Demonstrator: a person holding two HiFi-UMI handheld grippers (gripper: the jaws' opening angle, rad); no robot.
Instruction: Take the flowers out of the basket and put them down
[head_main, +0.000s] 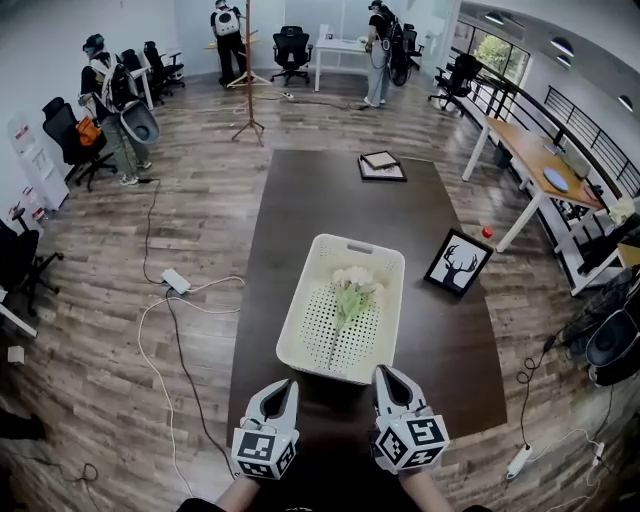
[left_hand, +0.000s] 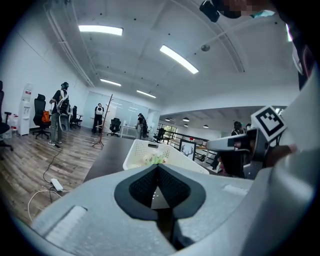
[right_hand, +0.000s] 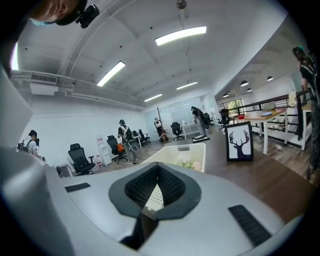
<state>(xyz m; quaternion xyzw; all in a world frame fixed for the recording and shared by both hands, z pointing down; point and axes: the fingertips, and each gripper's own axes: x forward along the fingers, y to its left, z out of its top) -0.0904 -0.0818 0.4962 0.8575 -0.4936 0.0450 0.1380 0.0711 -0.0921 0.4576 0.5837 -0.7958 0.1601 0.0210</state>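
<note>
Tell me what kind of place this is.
Probably an open-plan office: swivel chairs and desks stand along the walls on a wood floor, and the basket sits on a long dark table.

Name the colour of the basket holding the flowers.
The basket is cream-white with perforated, dotted walls; the head view shows it best.

Your right gripper (right_hand: 157, 166) has its jaws pressed together with nothing between them. At twelve o'clock, just beyond the tips, the white basket (right_hand: 170, 156) sits on the dark tabletop (right_hand: 235, 175), with pale flowers (right_hand: 187, 161) lying inside. At two o'clock a framed deer picture (right_hand: 239, 141) stands upright, apart from the basket
</note>
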